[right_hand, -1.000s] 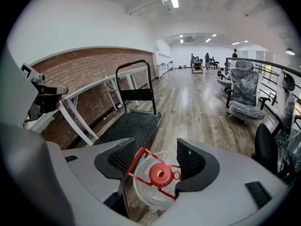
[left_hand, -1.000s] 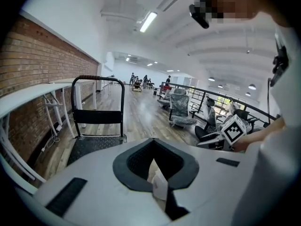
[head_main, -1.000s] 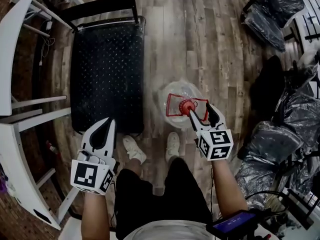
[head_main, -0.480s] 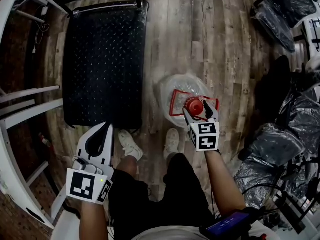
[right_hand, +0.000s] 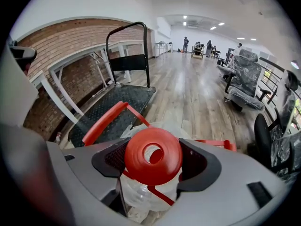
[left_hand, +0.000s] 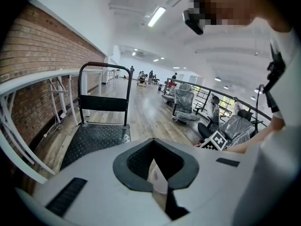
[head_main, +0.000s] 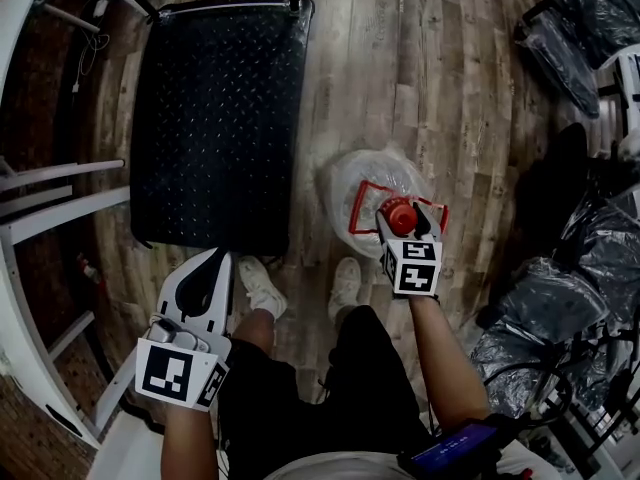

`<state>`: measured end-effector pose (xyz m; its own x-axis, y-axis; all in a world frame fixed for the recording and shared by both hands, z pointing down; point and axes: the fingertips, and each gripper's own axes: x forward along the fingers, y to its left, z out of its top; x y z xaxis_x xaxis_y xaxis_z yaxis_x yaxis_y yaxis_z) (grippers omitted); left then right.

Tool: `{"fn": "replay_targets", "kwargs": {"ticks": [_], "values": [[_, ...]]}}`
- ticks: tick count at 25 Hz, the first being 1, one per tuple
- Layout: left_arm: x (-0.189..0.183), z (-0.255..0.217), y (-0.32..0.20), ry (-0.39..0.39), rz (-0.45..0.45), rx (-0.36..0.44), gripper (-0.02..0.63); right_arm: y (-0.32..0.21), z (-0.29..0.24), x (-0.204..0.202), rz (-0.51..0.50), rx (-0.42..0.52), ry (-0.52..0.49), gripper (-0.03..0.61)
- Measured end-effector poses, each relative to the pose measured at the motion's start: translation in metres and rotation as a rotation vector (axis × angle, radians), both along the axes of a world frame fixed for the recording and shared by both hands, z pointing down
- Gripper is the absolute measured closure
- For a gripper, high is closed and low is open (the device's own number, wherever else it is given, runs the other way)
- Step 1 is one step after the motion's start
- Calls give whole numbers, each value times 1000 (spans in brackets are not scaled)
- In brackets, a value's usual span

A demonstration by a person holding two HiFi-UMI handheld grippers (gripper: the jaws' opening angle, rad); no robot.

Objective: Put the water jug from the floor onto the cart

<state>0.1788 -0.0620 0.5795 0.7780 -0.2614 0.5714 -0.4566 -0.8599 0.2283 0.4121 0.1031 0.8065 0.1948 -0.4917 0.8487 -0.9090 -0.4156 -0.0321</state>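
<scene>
Right claw (head_main: 405,220) spread wide, jaws lately opening out, straddling the red cap (head_main: 402,215) of the water jug (head_main: 352,183) from above. Pads to either side of the cap, with no squeeze on it to be seen. Left claw (head_main: 216,258) pressed together at the tips, pinching nothing, low by the near corner of the cart (head_main: 215,118).

No brand or label legible anywhere on the jug. Only black-and-white square patterns on each marker cube (head_main: 415,266), no words. Bright blue screen (head_main: 455,448) at the bottom edge, print too small to read.

Jug upright on the wooden floor (head_main: 420,78), just right of the cart and just ahead of the person's shoes (head_main: 262,288). Clear body under crinkled plastic film, so fill level impossible to judge. Red handle (head_main: 365,206) framing the neck, partly covered by the right claw. Jug's base out of sight in both gripper views.

Cart deck black with a raised tread pattern, its push bar cut off at the top of the head view. White table (head_main: 40,198) at the left cropped by the edge. Chairs (head_main: 560,28) under plastic wrap at the right, dim and hard to make out.
</scene>
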Motion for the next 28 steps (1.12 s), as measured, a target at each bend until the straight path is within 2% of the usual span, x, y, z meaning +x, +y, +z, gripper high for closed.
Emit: {"fn": "replay_targets", "kwargs": {"ticks": [7, 14, 21, 28], "values": [[-12, -10, -12, 6, -53, 16, 615, 14, -12, 2, 33, -3, 23, 264], [-19, -34, -22, 32, -83, 30, 615, 20, -103, 10, 39, 35, 44, 264], [-23, -75, -28, 57, -109, 91, 615, 11, -196, 14, -40, 51, 95, 264], [-79, -96, -50, 42, -232, 139, 615, -33, -239, -10, -168, 78, 125, 264]]}}
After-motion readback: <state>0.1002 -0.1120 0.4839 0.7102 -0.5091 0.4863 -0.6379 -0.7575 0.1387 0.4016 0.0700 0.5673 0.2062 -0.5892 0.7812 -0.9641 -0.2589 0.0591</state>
